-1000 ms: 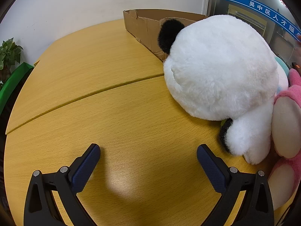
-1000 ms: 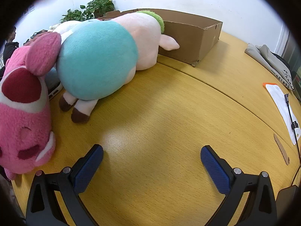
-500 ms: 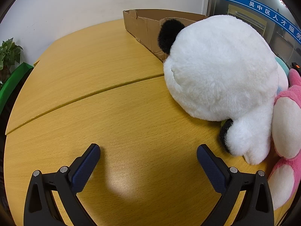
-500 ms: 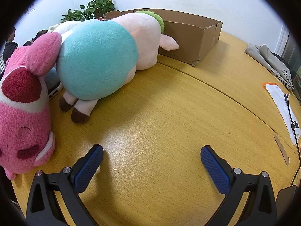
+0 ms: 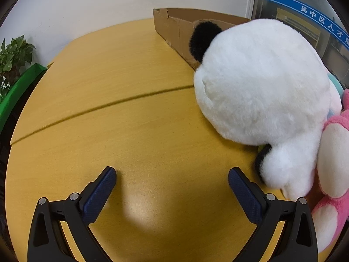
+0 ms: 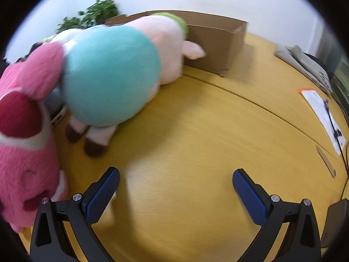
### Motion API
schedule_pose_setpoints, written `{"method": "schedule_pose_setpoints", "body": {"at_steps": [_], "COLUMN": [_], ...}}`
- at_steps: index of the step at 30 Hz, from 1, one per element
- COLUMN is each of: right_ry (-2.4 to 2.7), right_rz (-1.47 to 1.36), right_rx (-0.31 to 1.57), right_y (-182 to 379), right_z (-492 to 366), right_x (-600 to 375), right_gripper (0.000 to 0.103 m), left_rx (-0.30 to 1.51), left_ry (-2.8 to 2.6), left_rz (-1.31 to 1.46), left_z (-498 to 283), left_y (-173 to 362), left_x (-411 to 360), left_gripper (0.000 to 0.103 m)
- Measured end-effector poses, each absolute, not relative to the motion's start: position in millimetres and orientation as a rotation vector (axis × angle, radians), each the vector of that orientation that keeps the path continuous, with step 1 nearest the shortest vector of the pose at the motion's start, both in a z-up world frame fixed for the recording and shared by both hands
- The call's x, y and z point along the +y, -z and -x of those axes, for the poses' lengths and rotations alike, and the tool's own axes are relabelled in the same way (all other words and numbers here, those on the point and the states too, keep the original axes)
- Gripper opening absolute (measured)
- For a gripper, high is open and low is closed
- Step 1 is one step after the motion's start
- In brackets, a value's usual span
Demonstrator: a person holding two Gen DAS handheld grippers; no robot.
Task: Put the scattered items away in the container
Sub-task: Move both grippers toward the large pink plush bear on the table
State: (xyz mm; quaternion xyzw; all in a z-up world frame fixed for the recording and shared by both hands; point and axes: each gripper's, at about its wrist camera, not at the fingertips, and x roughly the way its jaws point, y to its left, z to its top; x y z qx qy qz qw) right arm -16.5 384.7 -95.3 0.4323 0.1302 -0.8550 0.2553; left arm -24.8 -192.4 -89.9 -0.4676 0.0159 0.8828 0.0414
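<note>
A big white panda plush (image 5: 261, 83) lies on the wooden table to the right of my left gripper (image 5: 172, 185), which is open and empty. A pink bear plush (image 5: 331, 166) lies against the panda. The cardboard box (image 5: 174, 28) stands behind. In the right wrist view my right gripper (image 6: 176, 187) is open and empty over bare table. The pink bear (image 6: 24, 144) is at its left, close to the left finger. A teal and pale pink plush (image 6: 122, 65) lies ahead-left, its head against the box (image 6: 218, 43).
A potted plant (image 5: 13, 54) and a green object stand off the table's left edge. In the right wrist view, papers with an orange edge (image 6: 322, 113), folded cloth (image 6: 305, 63) and a dark device (image 6: 336, 222) lie at the right. A seam (image 5: 98, 109) crosses the table.
My right gripper has moved left and forward toward the plush toys; its view is blurred by motion. The left gripper has barely moved.
</note>
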Motion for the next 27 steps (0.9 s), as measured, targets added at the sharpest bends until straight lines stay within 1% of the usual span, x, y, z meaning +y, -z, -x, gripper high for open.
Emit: {"method": "schedule_pose_setpoints", "body": {"at_steps": [2,4,7,10,12,15,19,22,25,27], "right_ry": [2.389,2.511,2.646,2.716,2.740,2.786,2.833,2.844,2.826,2.805], "right_rz": [-1.201,-1.207,-1.129,-1.061,-1.036,-0.994,-0.974,-0.965,-0.942,-0.966], "right_rx": [0.336,0.374,0.395,0.299,0.203,0.074,-0.020,-0.104,-0.209,-0.245], "right_y": [94,86,60,32,20,11,11,9,3,1], "right_z": [7,-16,-69,-114,-132,-145,-140,-135,-138,-140], "right_x": [381,378,375,374,371,363,341,336,345,347], "right_gripper": [0.103,0.103,0.103,0.103,0.103,0.103,0.103,0.103,0.103,0.103], "left_rx": [0.043,0.021,-0.071,-0.181,-0.253,-0.280,-0.297,-0.303,-0.318,-0.311], "left_ry": [-2.712,-2.754,-2.850,-2.969,-3.009,-2.957,-2.811,-2.727,-2.645,-2.615], "left_rz": [1.447,1.435,1.324,1.145,1.081,1.012,0.919,0.939,0.986,0.994], "left_z": [12,-8,-50,-96,-114,-107,-92,-80,-72,-74], "left_y": [89,84,59,21,10,-2,-15,-11,-4,-5], "left_x": [-189,-185,-175,-159,-146,-121,-80,-46,-30,-21], "left_gripper": [0.103,0.103,0.103,0.103,0.103,0.103,0.103,0.103,0.103,0.103]}}
